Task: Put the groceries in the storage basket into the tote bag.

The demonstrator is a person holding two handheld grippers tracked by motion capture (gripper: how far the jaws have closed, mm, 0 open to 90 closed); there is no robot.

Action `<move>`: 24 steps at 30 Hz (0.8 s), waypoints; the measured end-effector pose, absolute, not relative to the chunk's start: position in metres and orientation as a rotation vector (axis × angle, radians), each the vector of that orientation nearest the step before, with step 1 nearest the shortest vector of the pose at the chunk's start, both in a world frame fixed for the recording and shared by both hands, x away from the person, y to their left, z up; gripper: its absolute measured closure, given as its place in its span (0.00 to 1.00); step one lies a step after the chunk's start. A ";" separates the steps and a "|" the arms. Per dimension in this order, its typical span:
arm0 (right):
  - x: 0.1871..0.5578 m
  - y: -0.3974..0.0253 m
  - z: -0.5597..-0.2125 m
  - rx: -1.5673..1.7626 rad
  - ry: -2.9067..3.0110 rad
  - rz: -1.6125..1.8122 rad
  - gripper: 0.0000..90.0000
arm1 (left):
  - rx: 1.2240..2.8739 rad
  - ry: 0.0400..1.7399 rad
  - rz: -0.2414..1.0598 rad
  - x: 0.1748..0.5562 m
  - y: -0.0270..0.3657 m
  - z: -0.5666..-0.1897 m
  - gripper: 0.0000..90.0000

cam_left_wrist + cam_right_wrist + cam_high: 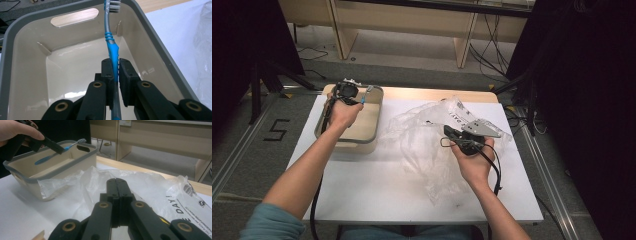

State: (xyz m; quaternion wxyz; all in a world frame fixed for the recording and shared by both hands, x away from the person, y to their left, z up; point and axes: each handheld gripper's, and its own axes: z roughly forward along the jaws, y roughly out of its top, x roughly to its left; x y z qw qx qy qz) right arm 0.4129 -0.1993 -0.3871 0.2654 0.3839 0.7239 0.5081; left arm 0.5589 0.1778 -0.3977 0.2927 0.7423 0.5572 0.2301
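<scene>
Left gripper (361, 98) holds a toothbrush (366, 94) over the bin (374, 120).

My left gripper (114, 75) and right gripper (117, 192) have black jaws with brass rivets; black cables trail, and one teal sleeve (272, 222) shows.

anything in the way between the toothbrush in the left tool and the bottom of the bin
Nothing visible. The left tool holds the toothbrush over the open bin, whose floor below it looks bare.
</scene>
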 end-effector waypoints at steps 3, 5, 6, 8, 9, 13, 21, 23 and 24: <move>0.413 -0.199 -0.387 1.037 1.955 1.373 1.00 | 1.972 1.473 0.608 0.557 0.178 -0.395 0.92; 0.413 -0.199 -0.387 1.037 1.955 1.373 1.00 | 1.972 1.462 0.609 0.555 0.177 -0.393 0.92; 0.413 -0.199 -0.387 1.038 1.956 1.372 1.00 | 1.974 1.455 0.610 0.554 0.176 -0.392 0.92; 0.413 -0.199 -0.387 1.040 1.956 1.372 1.00 | 1.980 1.440 0.618 0.552 0.174 -0.390 0.92; 0.413 -0.199 -0.387 1.035 1.956 1.373 1.00 | 1.981 1.435 0.618 0.551 0.174 -0.389 0.92; 0.413 -0.199 -0.387 1.037 1.956 1.371 1.00 | 1.987 1.420 0.618 0.549 0.172 -0.387 0.92; 0.413 -0.200 -0.387 1.041 1.955 1.372 1.00 | 1.982 1.385 0.605 0.541 0.168 -0.381 0.92; 0.413 -0.199 -0.387 1.040 1.957 1.372 1.00 | 1.977 1.378 0.596 0.539 0.167 -0.379 0.92; 0.413 -0.199 -0.387 1.039 1.957 1.372 1.00 | 1.982 1.370 0.593 0.538 0.167 -0.377 0.92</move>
